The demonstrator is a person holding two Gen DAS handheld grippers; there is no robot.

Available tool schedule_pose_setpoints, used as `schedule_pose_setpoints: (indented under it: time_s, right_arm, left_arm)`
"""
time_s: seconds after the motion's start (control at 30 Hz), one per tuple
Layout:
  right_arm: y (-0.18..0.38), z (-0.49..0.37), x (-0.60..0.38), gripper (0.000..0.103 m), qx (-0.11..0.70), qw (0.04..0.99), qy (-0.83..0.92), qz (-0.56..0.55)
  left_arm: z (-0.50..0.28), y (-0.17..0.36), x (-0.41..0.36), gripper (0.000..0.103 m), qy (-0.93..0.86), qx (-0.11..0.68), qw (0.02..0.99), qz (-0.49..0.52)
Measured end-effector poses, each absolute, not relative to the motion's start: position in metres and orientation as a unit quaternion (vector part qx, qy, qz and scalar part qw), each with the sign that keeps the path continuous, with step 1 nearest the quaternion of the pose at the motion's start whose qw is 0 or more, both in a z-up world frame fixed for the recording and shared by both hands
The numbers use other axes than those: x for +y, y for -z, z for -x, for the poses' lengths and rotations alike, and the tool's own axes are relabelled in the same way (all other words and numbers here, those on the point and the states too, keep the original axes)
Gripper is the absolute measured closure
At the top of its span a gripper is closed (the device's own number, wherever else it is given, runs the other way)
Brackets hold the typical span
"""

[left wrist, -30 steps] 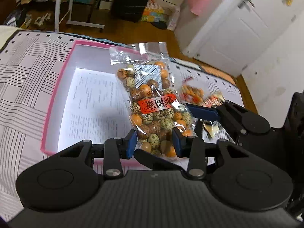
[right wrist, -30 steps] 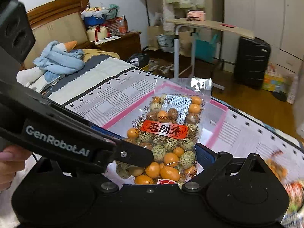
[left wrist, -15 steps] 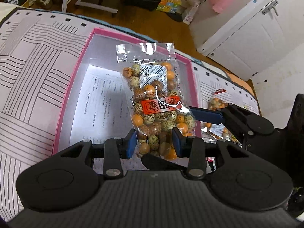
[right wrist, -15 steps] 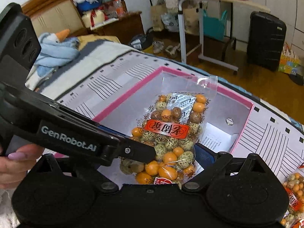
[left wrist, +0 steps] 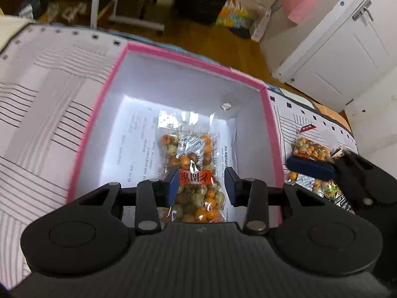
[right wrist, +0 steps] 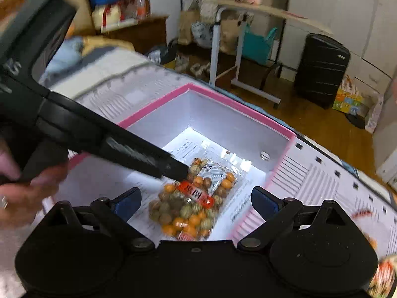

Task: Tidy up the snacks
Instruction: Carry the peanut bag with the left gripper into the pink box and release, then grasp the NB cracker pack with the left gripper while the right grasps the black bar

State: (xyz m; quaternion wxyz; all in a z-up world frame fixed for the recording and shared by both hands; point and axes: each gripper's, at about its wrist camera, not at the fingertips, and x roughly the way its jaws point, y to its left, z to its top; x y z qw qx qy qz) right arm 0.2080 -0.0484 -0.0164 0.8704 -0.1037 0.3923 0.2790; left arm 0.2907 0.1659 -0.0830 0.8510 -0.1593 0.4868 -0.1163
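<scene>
Snack bag (left wrist: 194, 171) flat on box (left wrist: 173, 57) floor, between left gripper (left wrist: 201, 183) pads, left pad touching, right pad just clear; more bags (left wrist: 312, 149) outside, right of box. Right gripper (right wrist: 196, 202) wide, empty, above box.

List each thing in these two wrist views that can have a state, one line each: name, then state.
snack bag: sealed, lying inside the box, between the left fingers.
pink-rimmed box: open, no lid on it.
left gripper: fingers close beside the bag; contact unclear.
right gripper: open, holding nothing.
other snack bags: sealed, lying outside the box.
white door: closed.
</scene>
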Motion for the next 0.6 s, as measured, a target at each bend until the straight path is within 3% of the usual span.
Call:
schedule_pose_setpoints:
  time_s: [0.17, 0.43, 0.6]
  right_arm:
    - [-0.019, -0.161, -0.102, 0.005, 0.329, 0.905, -0.265, 0.056]
    - [-0.059, -0.126, -0.173, 0.005, 0.297, 0.938, -0.177, 0.025]
    - [-0.056, -0.102, -0.206, 0.006, 0.287, 0.949, -0.131, -0.023]
  left_arm:
    - [-0.252, 0.045, 0.163, 0.064, 0.130, 0.455, 0.872, 0.123]
    - [-0.188, -0.020, 0.114, 0.064, 0.175, 0.404, 0.896, 0.058]
    - [-0.153, -0.030, 0.079, 0.064, 0.173, 0.382, 0.905, 0.063]
